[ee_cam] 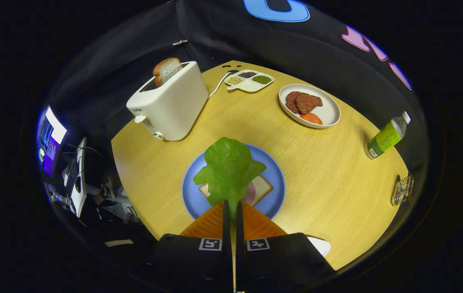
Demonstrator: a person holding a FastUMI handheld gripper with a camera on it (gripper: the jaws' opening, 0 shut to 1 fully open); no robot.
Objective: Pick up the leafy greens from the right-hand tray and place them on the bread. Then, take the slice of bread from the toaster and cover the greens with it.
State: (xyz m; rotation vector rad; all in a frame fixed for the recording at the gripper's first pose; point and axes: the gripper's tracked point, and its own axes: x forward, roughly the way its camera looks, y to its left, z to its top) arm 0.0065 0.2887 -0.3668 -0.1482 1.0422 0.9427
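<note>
Gripper (pixel 232 211) is pinching the leafy greens (pixel 229 169) by the stalk end; both fingers are pressing on it w/ almost no gap, so the leaf is fanning out just ahead of the tips. Holding by the stalk is keeping the broad part free to drape flat on release.

Leaf is hanging over the bread (pixel 260 188) on the blue plate (pixel 274 171), just ahead of the fingers. Looks apart from the bread, not yet resting, but the leaf is hiding the contact zone; can't tell for sure. Something pinkish is showing on the bread beside the leaf edge, prob. a meat slice.

Pose: tool is pointing fwd and tilting down at the table (pixel 329 179), roughly centred on the plate. Judging it's at the carry/lowering stage of step 1.

Beyond the fingers, to the left: toaster (pixel 170 103) w/ the second bread slice (pixel 167 70) standing up out of its slot, easy to pinch from above for step 2. Beyond, to the right: white tray (pixel 329 112) w/ meat and a tomato pc, greens already out of it. Bottle (pixel 387 136) is lying well off to the right.
</note>
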